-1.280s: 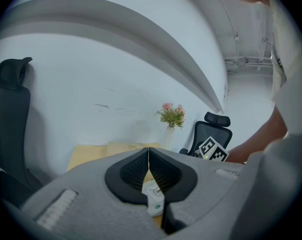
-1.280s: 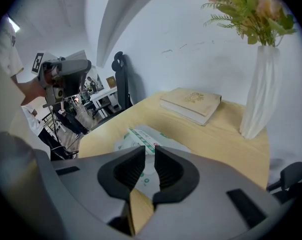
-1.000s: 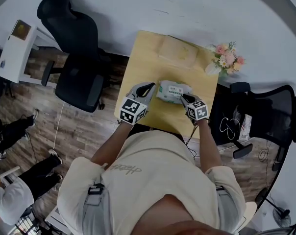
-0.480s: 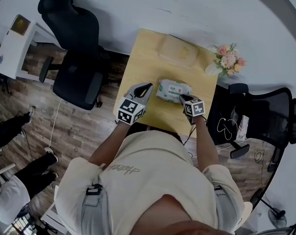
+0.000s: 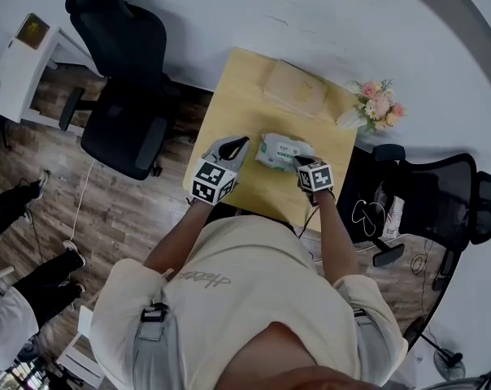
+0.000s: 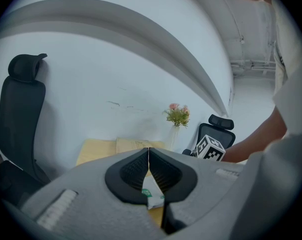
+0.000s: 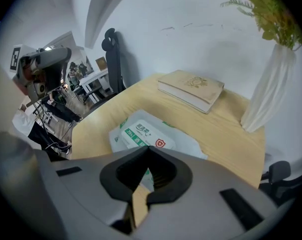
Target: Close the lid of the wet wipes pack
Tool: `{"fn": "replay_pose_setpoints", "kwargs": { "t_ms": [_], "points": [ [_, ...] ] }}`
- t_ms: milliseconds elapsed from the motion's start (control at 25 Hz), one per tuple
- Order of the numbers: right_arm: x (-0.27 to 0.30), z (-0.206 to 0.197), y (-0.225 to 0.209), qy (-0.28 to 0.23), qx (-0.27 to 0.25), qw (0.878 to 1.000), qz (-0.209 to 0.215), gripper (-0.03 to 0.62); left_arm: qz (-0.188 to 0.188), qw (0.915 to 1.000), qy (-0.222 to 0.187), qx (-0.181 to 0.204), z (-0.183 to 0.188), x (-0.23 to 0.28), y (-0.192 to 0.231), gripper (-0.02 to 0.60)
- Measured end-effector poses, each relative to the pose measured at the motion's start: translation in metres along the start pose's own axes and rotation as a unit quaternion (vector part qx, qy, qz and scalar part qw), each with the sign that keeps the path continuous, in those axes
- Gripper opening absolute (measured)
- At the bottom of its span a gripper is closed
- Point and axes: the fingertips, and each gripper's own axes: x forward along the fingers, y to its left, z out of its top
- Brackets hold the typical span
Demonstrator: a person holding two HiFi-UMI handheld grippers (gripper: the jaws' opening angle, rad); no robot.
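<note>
The wet wipes pack (image 5: 283, 150) lies flat in the middle of the light wooden table (image 5: 237, 96). It is white and green, and its labelled lid (image 7: 142, 131) looks flat against the top. My left gripper (image 5: 232, 147) is just left of the pack, jaws shut with nothing between them; a corner of the pack (image 6: 153, 196) shows below its tips. My right gripper (image 5: 300, 162) is at the pack's near right corner, also shut and empty. Its marker cube (image 6: 211, 148) shows in the left gripper view.
A tan book (image 5: 296, 88) lies at the table's far side. A white vase of pink flowers (image 5: 374, 102) stands at the far right corner. Black office chairs stand left (image 5: 119, 96) and right (image 5: 441, 193) of the table. The white wall is behind.
My right gripper has drawn slightly nearer to the pack's near right corner. The left gripper and the pack have stayed put.
</note>
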Motion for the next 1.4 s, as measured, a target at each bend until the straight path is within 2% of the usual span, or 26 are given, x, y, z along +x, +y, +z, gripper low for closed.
{"fn": "replay_pose_setpoints", "kwargs": {
  "t_ms": [240, 640, 920, 1120, 1400],
  "points": [
    [0.008, 0.012, 0.008, 0.001, -0.012, 1.000, 0.010, 0.003, 0.004, 1.0000, -0.001, 0.003, 0.002, 0.000, 0.004, 0.018],
    [0.022, 0.005, 0.010, 0.030, -0.006, 0.999, 0.010, 0.003, -0.007, 0.9998, 0.014, 0.014, -0.002, 0.006, 0.001, 0.018],
    [0.024, 0.006, 0.008, 0.028, 0.015, 0.999, -0.004, 0.005, -0.018, 0.9994, 0.021, 0.022, -0.004, 0.011, -0.006, 0.018],
    [0.025, 0.008, 0.009, 0.041, 0.041, 0.998, 0.012, 0.003, -0.025, 0.9990, 0.024, 0.029, -0.003, 0.012, -0.011, 0.018],
    [0.002, 0.006, 0.012, 0.010, 0.037, 0.999, 0.010, 0.003, -0.037, 0.9981, 0.017, 0.047, 0.015, 0.015, -0.024, 0.018]
  ]
}}
